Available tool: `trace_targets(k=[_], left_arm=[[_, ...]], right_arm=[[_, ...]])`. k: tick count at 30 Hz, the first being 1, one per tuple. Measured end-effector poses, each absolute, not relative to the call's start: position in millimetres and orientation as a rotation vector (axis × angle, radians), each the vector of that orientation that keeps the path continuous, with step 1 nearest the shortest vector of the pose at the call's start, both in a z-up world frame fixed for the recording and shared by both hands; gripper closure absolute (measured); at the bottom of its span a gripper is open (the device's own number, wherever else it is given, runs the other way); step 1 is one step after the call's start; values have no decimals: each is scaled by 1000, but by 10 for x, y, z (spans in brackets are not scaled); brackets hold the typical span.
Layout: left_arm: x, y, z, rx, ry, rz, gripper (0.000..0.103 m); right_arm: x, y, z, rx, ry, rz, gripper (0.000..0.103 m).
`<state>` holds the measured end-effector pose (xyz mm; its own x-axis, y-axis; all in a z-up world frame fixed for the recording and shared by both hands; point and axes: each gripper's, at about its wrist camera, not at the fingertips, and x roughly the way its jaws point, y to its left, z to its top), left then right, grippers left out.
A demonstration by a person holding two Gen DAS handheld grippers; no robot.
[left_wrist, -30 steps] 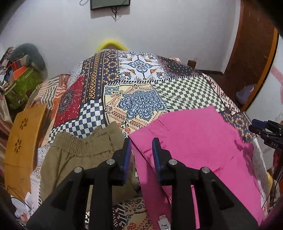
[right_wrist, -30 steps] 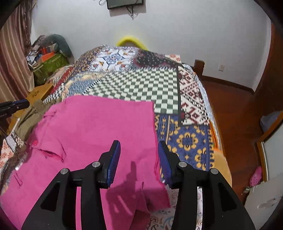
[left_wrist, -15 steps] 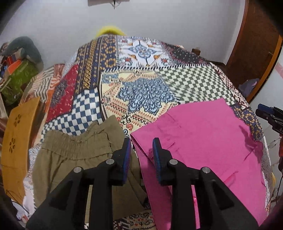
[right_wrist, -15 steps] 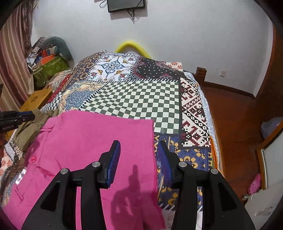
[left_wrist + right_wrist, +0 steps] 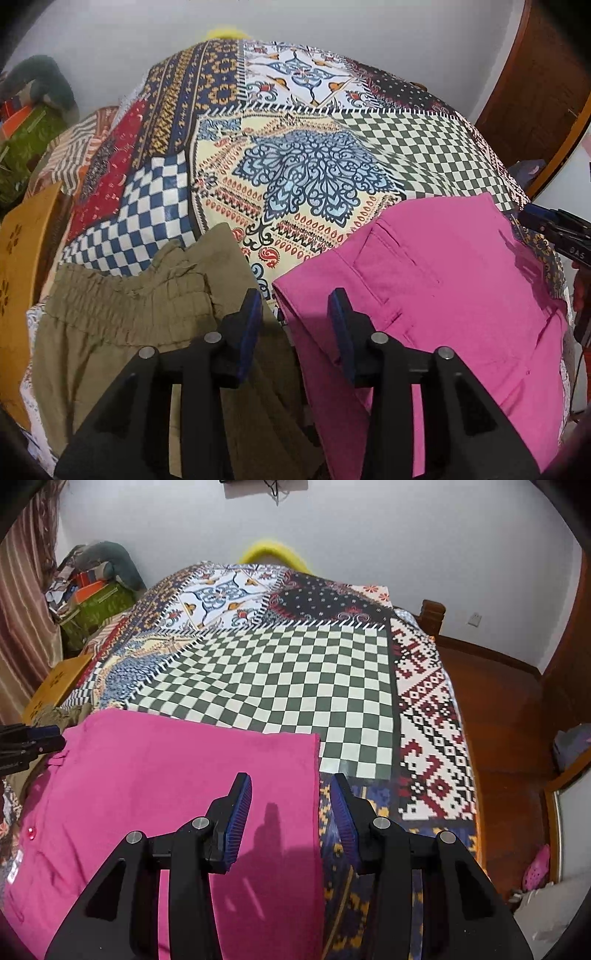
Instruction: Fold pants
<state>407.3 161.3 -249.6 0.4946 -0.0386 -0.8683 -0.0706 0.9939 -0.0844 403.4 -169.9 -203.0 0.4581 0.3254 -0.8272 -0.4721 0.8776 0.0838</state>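
Both grippers angle down over pink pants (image 5: 443, 295).

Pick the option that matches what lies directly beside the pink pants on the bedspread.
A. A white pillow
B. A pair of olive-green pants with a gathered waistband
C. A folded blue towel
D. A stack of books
B: in the left wrist view the olive-green pants, their gathered waistband crumpled, lie just left of the pink pants on the patchwork bedspread; no towel, pillow or books lie next to them.
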Motion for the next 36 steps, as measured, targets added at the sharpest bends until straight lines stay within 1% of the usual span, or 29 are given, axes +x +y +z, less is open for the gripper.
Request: trace_targets(k=[5, 10, 13, 14, 17, 19, 22, 23, 24, 26, 27, 30, 36], left_arm=[[4125, 1651, -2624, -173, 1070, -3, 64], [4148, 1645, -2641, -174, 1062, -17, 64], [4145, 1623, -2645, -160, 1054, -30, 69], [4142, 1613, -2645, -156, 1051, -34, 75], [4144, 1551, -2640, -109, 1044, -30, 88], [4139, 1515, -2627, -89, 1038, -31, 93], [4113, 1466, -2598, -55, 1027, -33, 96], [4105, 1454, -2585, -49, 1022, -33, 97], [4097, 1445, -2573, -48, 1018, -36, 97], [4084, 1436, -2537, -52, 1004, -38, 99], [4080, 1436, -2513, -55, 996, -38, 99], [4067, 1451, -2439, -62, 973, -35, 100], [4024, 1508, -2278, -83, 938, -33, 101]], right_arm=[[4155, -1640, -2187, -171, 1001, 505, 63], [4282, -1583, -2282, -184, 1016, 511, 63], [4352, -1566, -2313, -188, 1024, 508, 63], [4365, -1559, -2323, -192, 1024, 507, 63], [4371, -1551, -2359, -166, 1034, 508, 63], [4381, -1531, -2399, -158, 1046, 502, 63], [4386, -1485, -2414, -176, 1037, 503, 64], [4385, -1467, -2417, -184, 1038, 505, 70], [4386, -1451, -2422, -191, 1042, 506, 74], [4384, -1429, -2426, -209, 1046, 511, 89], [4388, -1422, -2425, -214, 1046, 514, 93], [4374, -1423, -2407, -228, 1031, 513, 97], [4322, -1479, -2289, -197, 984, 509, 99]])
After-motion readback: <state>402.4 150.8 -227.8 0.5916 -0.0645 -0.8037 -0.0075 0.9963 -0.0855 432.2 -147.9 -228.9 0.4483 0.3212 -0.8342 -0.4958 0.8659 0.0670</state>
